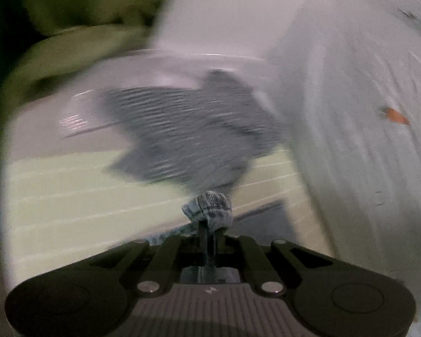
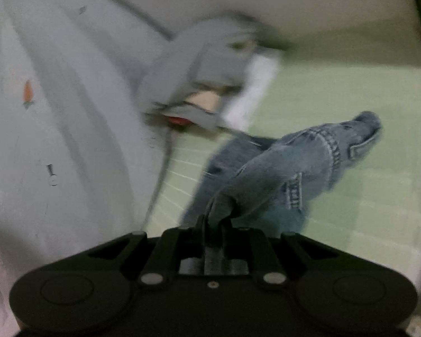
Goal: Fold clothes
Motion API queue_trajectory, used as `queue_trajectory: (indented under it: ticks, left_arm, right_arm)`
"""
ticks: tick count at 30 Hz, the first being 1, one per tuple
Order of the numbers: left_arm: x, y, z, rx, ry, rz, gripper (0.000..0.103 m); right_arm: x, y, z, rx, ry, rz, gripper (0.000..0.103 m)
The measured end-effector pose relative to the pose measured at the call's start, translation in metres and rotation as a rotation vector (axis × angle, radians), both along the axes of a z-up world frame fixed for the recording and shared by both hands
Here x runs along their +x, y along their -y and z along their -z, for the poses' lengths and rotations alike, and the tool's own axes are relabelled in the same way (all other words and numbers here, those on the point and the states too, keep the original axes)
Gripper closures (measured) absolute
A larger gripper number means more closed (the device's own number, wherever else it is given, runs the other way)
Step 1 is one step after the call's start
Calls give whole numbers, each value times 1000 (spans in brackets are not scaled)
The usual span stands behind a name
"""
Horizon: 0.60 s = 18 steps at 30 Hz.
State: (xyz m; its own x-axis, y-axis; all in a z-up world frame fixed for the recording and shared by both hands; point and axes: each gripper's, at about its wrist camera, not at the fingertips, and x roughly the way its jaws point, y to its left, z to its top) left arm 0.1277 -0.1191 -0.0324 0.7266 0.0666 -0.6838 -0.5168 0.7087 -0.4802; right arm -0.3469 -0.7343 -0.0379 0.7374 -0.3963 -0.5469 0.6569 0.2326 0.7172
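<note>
A pair of blue denim jeans (image 2: pixel 289 168) hangs in the air over a pale green mat (image 2: pixel 365 196). My right gripper (image 2: pixel 214 224) is shut on a bunched edge of the jeans, which stretch away up to the right. My left gripper (image 1: pixel 209 229) is shut on another bunched denim edge (image 1: pixel 210 206). In the left wrist view a grey striped cloth (image 1: pixel 188 134) lies blurred on the surface beyond the gripper. In the right wrist view the other hand-held gripper (image 2: pixel 188 112) shows blurred, at the far end of the jeans.
The person's light shirt with small orange prints fills the right of the left wrist view (image 1: pixel 365 126) and the left of the right wrist view (image 2: pixel 56 112). The green mat (image 1: pixel 70 196) has thin white lines. A white surface (image 1: pixel 154 70) lies beyond it.
</note>
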Motion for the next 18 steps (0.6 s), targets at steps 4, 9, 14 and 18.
queue_trajectory:
  ticks: [4,9,14,18]
  left_arm:
    - [82,23,-5,7,69,91,84]
    - [100,51,23,169,-80,190,47]
    - [93,68,61,323,-286,250,26]
    - [67,45,96,246,-387,194,26]
  right_arm:
    - [95,43,-3,-41,11,-54,92]
    - [188,70,19,-33,-138,-28,44]
    - [167,34,52,-47,-311,-53,34]
    - [121,4,83,-32,-423,-26,33]
